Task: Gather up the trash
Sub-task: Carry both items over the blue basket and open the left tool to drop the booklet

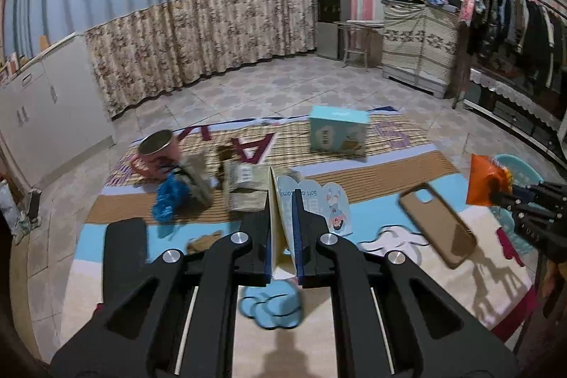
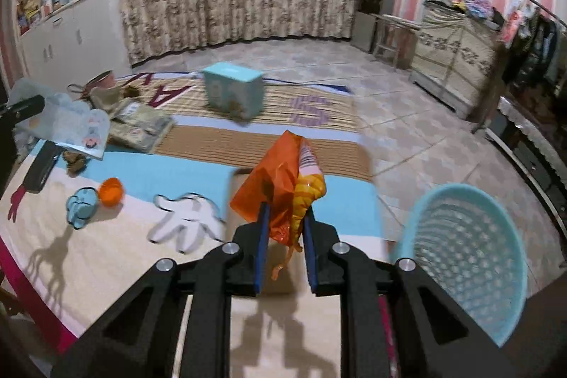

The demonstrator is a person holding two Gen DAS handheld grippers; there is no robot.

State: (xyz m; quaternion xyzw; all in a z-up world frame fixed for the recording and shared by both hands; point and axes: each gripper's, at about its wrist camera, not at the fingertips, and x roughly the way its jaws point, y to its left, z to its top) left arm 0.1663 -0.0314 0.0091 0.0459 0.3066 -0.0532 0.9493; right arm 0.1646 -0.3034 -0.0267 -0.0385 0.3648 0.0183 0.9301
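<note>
My left gripper [image 1: 282,197] is shut on a flattened pale-blue paper packet [image 1: 312,201] with a cartoon print, held above the mat; the packet also shows in the right wrist view [image 2: 76,126]. My right gripper [image 2: 285,211] is shut on a crumpled orange snack wrapper [image 2: 283,176], held above the mat left of a light-blue perforated basket [image 2: 471,254]. In the left wrist view the wrapper [image 1: 485,179] and right gripper [image 1: 496,193] show at the far right, in front of the basket [image 1: 521,169]. More trash lies on the mat: beige crumpled bags [image 1: 244,186] and a blue wad [image 1: 170,197].
A colourful play mat [image 2: 149,172] covers the tiled floor. On it are a teal box [image 2: 232,92], a pink mug [image 1: 156,151], a brown phone case [image 1: 437,224], a black case [image 1: 125,247] and an orange cup [image 2: 111,192]. Cabinets, curtain and clothes rack ring the room.
</note>
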